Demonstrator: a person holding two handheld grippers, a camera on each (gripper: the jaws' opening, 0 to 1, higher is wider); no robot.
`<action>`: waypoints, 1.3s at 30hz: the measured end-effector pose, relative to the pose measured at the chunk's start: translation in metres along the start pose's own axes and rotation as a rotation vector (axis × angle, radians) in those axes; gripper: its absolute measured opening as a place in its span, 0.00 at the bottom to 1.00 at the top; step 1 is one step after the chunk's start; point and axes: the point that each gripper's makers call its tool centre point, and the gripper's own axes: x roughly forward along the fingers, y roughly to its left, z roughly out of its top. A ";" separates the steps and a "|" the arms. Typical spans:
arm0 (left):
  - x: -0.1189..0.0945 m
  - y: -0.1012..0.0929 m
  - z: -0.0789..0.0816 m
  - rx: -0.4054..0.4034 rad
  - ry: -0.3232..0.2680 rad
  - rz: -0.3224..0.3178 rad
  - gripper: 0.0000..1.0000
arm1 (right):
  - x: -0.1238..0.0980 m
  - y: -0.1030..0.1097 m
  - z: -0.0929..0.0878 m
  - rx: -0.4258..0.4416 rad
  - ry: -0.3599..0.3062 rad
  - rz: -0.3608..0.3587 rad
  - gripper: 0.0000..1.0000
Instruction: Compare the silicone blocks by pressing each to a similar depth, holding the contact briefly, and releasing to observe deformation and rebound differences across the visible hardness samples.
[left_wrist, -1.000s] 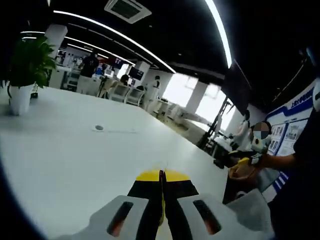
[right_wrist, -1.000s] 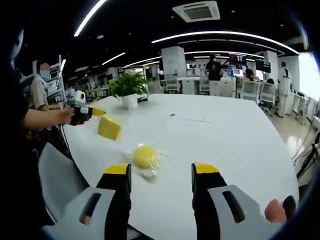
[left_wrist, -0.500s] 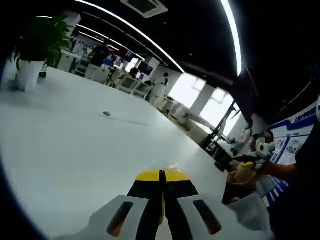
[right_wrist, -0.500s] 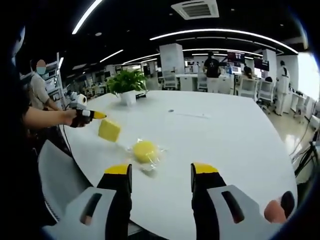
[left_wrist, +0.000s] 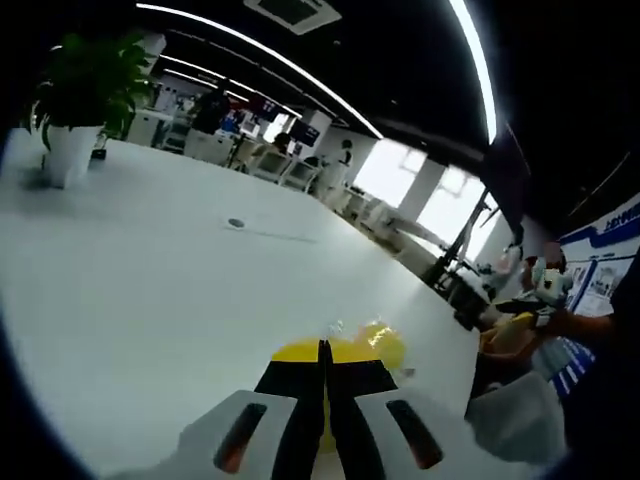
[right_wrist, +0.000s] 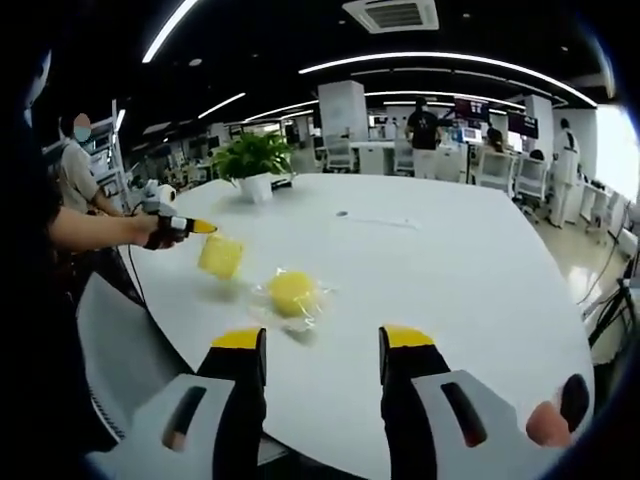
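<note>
Although it sits closest to the lens, my right gripper (right_wrist: 313, 350) holds nothing: its yellow-tipped jaws stand apart above the white table (right_wrist: 450, 270). My left gripper (left_wrist: 322, 360), seen in the left gripper view, has its jaws pressed together on the yellow cube (left_wrist: 300, 352), whose edge peeks out at the tips. In the right gripper view that left gripper (right_wrist: 185, 227) enters at ten o'clock, carrying the yellow cube (right_wrist: 220, 256) just above the tabletop.

Just beyond my open jaws, toward twelve o'clock, lies the round yellow block (right_wrist: 291, 292), a smooth dome resting on a crinkled clear wrapper (right_wrist: 315, 310); the left gripper view shows the round yellow block (left_wrist: 385, 343) near one o'clock, just beside the cube.

Handling, as I judge it: both samples look light, matte and rubbery, likely to give under pressure and spring back. The cube takes a grip across its flat faces; the dome is better pressed from above at its crown, since the film beneath may let it slide.

Farther off, a potted plant (right_wrist: 253, 160) in a white pot stands near eleven o'clock, and people move among desks at the back.
</note>
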 end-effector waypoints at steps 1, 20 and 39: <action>0.002 0.002 -0.002 -0.001 0.002 0.004 0.00 | 0.000 0.001 -0.001 0.000 0.002 0.000 0.40; 0.032 0.043 -0.019 0.063 0.157 0.036 0.00 | -0.003 0.008 -0.013 -0.009 0.054 -0.007 0.38; 0.041 0.054 -0.031 0.058 0.198 0.038 0.00 | -0.002 0.013 -0.021 -0.020 0.091 -0.004 0.38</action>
